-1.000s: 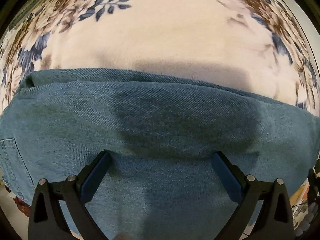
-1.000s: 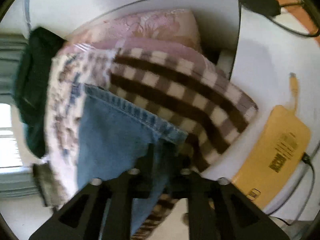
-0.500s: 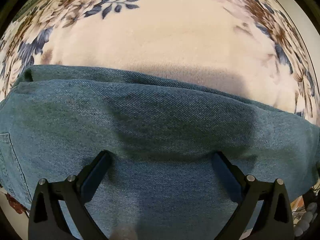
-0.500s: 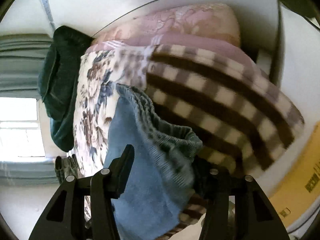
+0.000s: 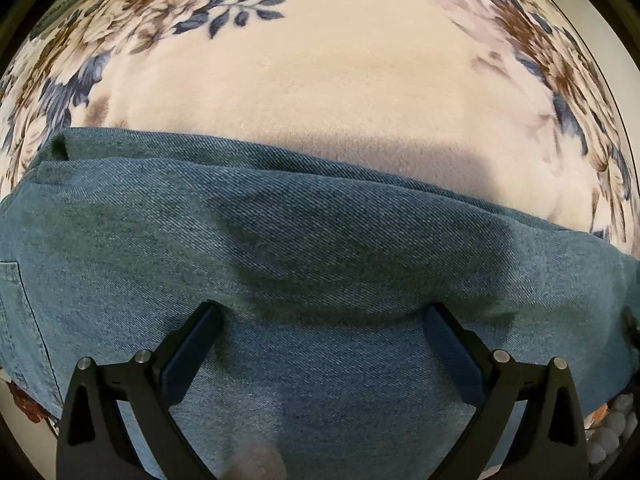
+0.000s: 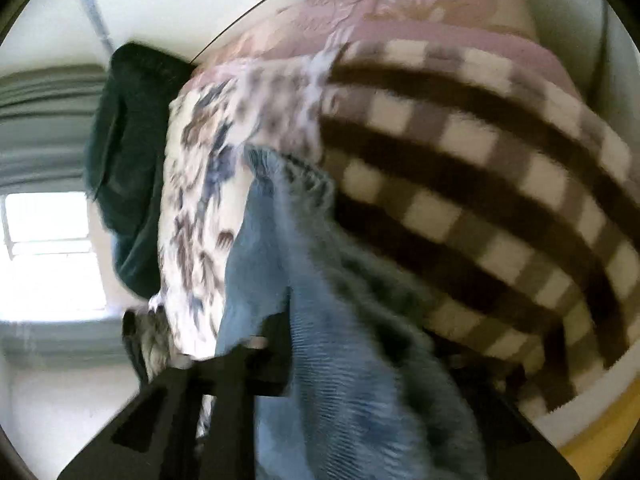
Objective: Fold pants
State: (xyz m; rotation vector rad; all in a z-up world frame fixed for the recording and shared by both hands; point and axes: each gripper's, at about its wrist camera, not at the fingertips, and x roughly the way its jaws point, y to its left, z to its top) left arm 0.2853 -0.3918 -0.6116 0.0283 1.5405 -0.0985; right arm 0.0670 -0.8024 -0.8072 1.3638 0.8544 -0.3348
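Pants: blue denim jeans (image 5: 320,248) lie folded on a cream floral blanket (image 5: 320,72) — a doubled edge runs across the left wrist view, a pocket seam at far left.
Left gripper (image 5: 320,316): points straight down over the denim, jaws spread wide, nothing between the pads.
Right gripper (image 6: 360,360): angled downward, jaws have just been closing — denim (image 6: 340,360) bunches between them, pinched; picture blurred.
Right-view surroundings: brown-and-cream checked blanket (image 6: 480,184) just beside the jeans, pink quilt (image 6: 420,4) behind it, dark green cloth (image 6: 128,168) at left, bright window (image 6: 48,252) at far left.
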